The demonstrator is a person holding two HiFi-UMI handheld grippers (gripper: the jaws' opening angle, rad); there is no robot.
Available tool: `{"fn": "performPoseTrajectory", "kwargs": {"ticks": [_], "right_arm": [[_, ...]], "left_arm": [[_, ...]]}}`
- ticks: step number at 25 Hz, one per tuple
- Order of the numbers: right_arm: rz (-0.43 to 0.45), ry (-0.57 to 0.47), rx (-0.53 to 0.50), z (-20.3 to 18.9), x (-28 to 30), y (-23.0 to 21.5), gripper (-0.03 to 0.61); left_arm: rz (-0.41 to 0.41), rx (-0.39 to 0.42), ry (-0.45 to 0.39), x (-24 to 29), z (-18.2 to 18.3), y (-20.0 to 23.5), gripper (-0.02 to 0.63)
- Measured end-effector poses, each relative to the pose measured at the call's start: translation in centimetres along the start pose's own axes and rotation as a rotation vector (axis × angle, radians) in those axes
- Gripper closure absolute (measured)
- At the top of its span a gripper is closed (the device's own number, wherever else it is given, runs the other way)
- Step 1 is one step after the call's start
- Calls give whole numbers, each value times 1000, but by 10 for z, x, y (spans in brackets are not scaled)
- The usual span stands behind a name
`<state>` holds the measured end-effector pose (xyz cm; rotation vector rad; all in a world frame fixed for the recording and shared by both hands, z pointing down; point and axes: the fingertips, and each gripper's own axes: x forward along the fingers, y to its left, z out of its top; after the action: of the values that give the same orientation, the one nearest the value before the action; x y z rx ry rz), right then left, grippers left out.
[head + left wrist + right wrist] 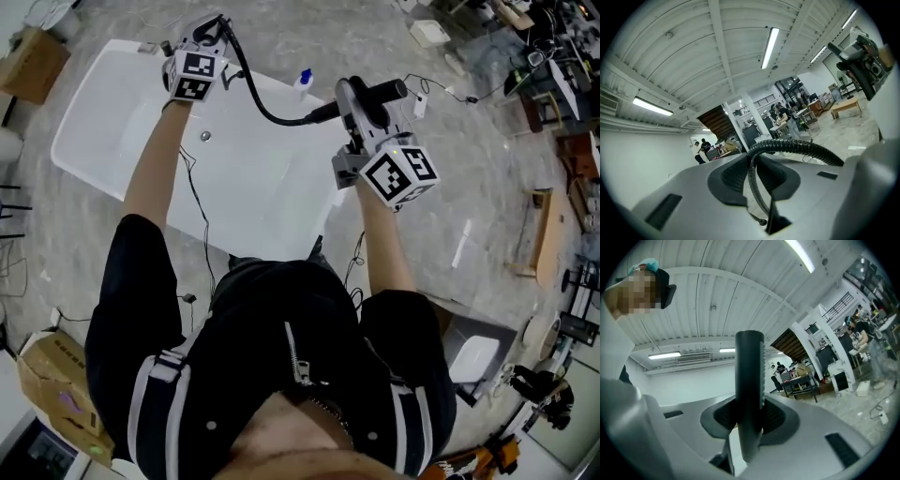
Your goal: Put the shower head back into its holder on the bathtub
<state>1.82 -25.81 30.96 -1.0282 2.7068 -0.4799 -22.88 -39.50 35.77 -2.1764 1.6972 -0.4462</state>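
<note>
My right claw (361, 101) pinches the shower head (382, 91) by its handle, near the bathtub (103, 112) edge. The left claw (214, 26) is closed on the hose (267, 111). I should keep the hose slack w/ the left and guide the handle slowly. Only the head view shows the tub; the gripper views show just the grips. I cannot find the holder.

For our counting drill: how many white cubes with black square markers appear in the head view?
2. One cube upper left, over the white bathtub's far rim; the other centre right, near the black shower head handle. None looks hidden.
</note>
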Motion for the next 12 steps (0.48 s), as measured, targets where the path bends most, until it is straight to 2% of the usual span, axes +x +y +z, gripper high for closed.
{"fn": "performPoseTrajectory", "kwargs": {"ticks": [8, 12], "right_arm": [[-6, -14, 8, 0, 4, -18, 465], [-17, -37, 10, 3, 4, -20, 465]], "left_arm": [[-1, 19, 7, 14, 2, 2, 537], [-18, 33, -23, 30, 12, 1, 537]]}}
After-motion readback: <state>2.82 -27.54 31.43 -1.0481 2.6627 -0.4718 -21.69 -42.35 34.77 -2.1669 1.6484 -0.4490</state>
